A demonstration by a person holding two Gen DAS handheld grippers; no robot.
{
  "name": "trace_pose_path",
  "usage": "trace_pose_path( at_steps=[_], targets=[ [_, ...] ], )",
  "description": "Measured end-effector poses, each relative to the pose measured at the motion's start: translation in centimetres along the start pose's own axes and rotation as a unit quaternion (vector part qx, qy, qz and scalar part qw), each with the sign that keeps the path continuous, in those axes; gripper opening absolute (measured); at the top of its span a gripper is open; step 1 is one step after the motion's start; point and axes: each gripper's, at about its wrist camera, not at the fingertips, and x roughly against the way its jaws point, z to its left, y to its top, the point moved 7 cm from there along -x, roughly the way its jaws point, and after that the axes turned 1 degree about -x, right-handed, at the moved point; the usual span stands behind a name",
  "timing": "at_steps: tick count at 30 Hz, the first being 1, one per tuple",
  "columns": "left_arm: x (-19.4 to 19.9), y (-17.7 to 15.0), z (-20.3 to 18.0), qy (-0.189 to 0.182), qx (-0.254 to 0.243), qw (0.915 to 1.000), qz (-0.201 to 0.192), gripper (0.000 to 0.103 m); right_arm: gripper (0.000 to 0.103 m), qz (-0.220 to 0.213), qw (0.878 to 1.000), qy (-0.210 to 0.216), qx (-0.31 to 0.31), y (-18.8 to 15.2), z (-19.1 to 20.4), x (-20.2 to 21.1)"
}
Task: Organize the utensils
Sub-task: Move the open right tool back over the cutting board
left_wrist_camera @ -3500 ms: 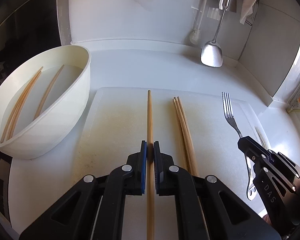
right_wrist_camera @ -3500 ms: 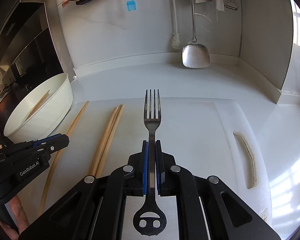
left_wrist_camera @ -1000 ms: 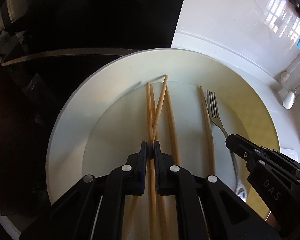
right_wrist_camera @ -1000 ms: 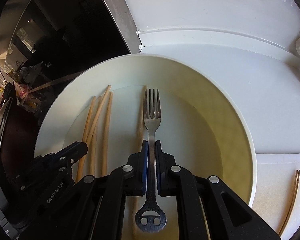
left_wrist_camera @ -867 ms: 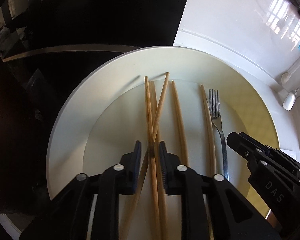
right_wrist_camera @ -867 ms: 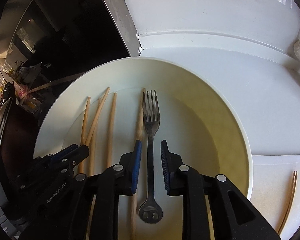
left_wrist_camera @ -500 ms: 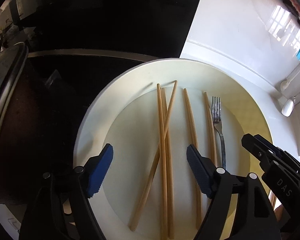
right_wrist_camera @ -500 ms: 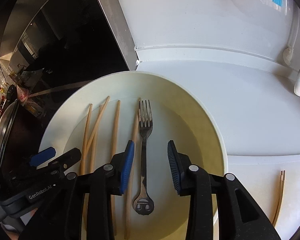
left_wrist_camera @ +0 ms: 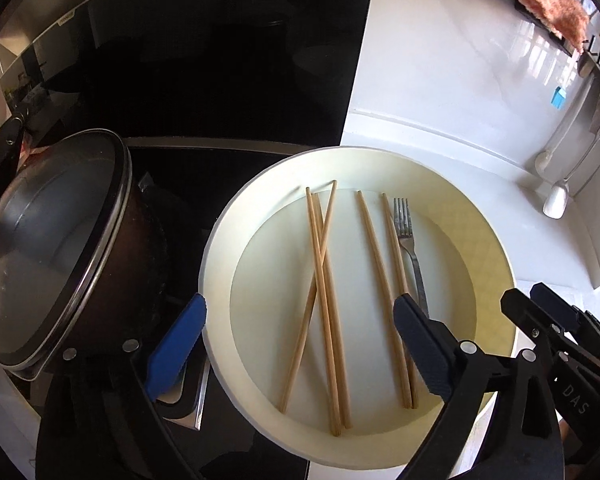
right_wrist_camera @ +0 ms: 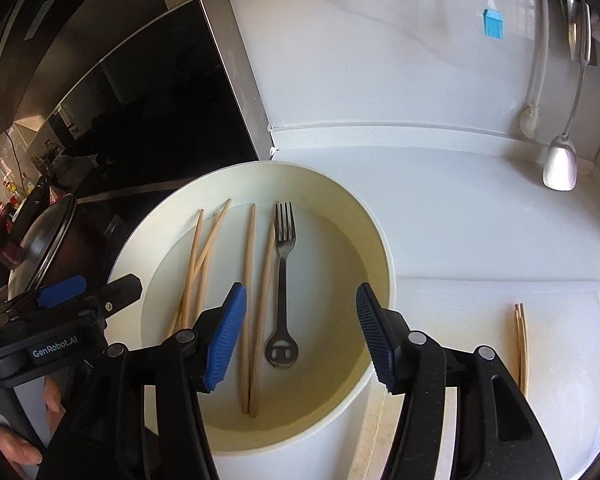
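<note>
Left gripper (left_wrist_camera: 296,344): jaws wide apart, holding nothing, hovering over the bowl.
Right gripper (right_wrist_camera: 300,332): jaws also spread wide and empty, above the near side of the same bowl.
Bowl (left_wrist_camera: 496,248): cream and round, directly below and ahead of both grippers.
Chopsticks in bowl (left_wrist_camera: 324,292): five lie on the bottom — three crossed ahead of the left gripper, two straighter ones toward its right finger.
Fork (right_wrist_camera: 283,276): flat in the bowl, just ahead of the right gripper, touching the nearest chopstick.
Still to do: a pair of chopsticks (right_wrist_camera: 521,344) remains on the cutting board (right_wrist_camera: 460,304), off to the right gripper's right.
Progress: most utensils seem gathered — likely one pair left.
Change from a second ago: each gripper was clamped, the left on a chopstick, the right on the fork; both have let go and lifted back.
</note>
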Motion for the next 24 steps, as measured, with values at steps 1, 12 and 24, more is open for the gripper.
trace_pose_path(
  at_steps=[1,12,24],
  targets=[
    [0.4,-0.1,-0.2,-0.003,-0.003,1.0000,-0.003,0.094,0.055,0.001,1.000,-0.004,-0.004,-0.5,-0.2,0.4],
    [2.9,-3.4,-5.4,-0.053,-0.053,0.9972,-0.008,0.096,0.060,0.003,0.997,-0.044,-0.059,-6.2,-4.0,4.8],
    [3.6,-7.5,-15.5,-0.106,-0.087,0.9905,0.001,0.097,0.063,-0.003,0.987,-0.110,-0.117,-11.8,-15.1,10.1]
  ],
)
